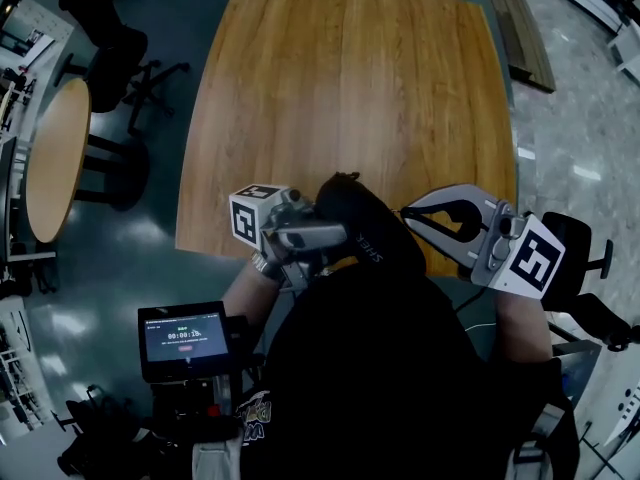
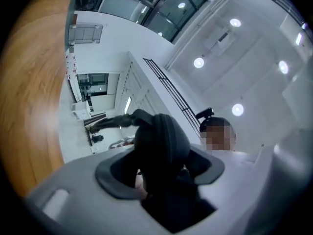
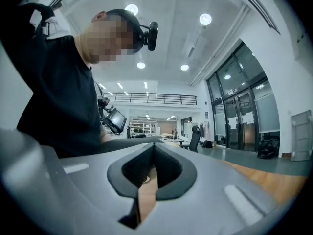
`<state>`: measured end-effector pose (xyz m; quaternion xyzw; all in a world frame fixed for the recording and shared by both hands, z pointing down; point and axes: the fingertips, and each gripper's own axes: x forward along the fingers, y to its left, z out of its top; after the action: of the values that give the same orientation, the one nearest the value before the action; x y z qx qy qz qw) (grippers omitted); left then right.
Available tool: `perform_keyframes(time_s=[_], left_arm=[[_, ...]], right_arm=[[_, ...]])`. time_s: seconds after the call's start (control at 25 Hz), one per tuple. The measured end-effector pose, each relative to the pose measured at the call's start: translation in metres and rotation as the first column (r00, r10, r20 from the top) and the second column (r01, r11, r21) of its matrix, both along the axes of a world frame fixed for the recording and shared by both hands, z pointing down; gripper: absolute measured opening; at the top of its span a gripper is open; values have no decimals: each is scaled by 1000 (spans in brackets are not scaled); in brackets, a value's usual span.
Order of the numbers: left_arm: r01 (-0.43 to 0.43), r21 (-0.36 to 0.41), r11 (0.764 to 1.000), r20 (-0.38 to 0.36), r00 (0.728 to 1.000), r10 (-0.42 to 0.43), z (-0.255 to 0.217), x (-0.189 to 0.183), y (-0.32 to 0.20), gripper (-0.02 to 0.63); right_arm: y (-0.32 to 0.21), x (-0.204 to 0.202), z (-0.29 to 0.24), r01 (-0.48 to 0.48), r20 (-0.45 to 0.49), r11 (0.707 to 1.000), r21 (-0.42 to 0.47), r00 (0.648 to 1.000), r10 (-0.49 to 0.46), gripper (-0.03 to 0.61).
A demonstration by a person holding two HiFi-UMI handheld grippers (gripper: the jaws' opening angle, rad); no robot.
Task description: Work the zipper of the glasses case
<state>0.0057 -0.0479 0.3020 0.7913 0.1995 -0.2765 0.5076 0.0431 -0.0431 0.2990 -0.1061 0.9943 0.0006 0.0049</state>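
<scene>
Black, oblong glasses case (image 1: 362,226) with rounded ends and a faint line of pale lettering along one side. Lifted clear of the wooden table (image 1: 350,78), above its near edge, lying slantwise with the far end toward the tabletop. Clamped at its near part between the jaws of the left gripper (image 1: 318,236). Small dark loop (image 1: 345,178) jutting from the far end. Seen along those jaws, a dark domed shell filling the gap, with a seam groove curving over its crown. Zipper pull not made out.
</scene>
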Motion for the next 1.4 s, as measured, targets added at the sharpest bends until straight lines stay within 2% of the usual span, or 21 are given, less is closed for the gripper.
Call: perform_keyframes(time_s=[0.16,0.28,0.52,0.72,0.92,1.0,1.12,1.32,1.4], left_arm=[[-12,50,999,29,1000,10,2,18,18,299],[9,30,1000,1,1000,-9,-3,14,12,298],[114,38,993,-40,993,-112,-9,-10,-5,265],[192,109,975,-9,981,-192,-18,-12,-4,258],[234,36,972,-62,971,-231,-25,-22,-12,253],[247,57,967,-36,969,-246,-25,-21,-12,255],[220,33,975,-56,974,-218,-28,-20,-11,258],[192,-20,981,-80,978,-193,-21,-16,-10,261],[187,-27,982,-78,979,-189,-18,-14,-10,259]], right_arm=[[-1,-5,4,-65,6,997,40,998,65,3],[-5,-9,3,-112,28,993,37,993,111,3],[-1,-13,3,-46,-15,997,61,999,47,3],[5,-14,-4,-13,-17,998,57,1000,14,3],[9,-17,-8,-46,-81,984,171,995,60,3],[5,-16,-7,-76,-50,984,160,995,85,5],[3,-17,-11,-95,7,985,142,995,95,8],[-2,-22,-1,-96,-60,979,183,992,108,8],[-6,-22,0,-110,-49,979,173,992,120,9]])
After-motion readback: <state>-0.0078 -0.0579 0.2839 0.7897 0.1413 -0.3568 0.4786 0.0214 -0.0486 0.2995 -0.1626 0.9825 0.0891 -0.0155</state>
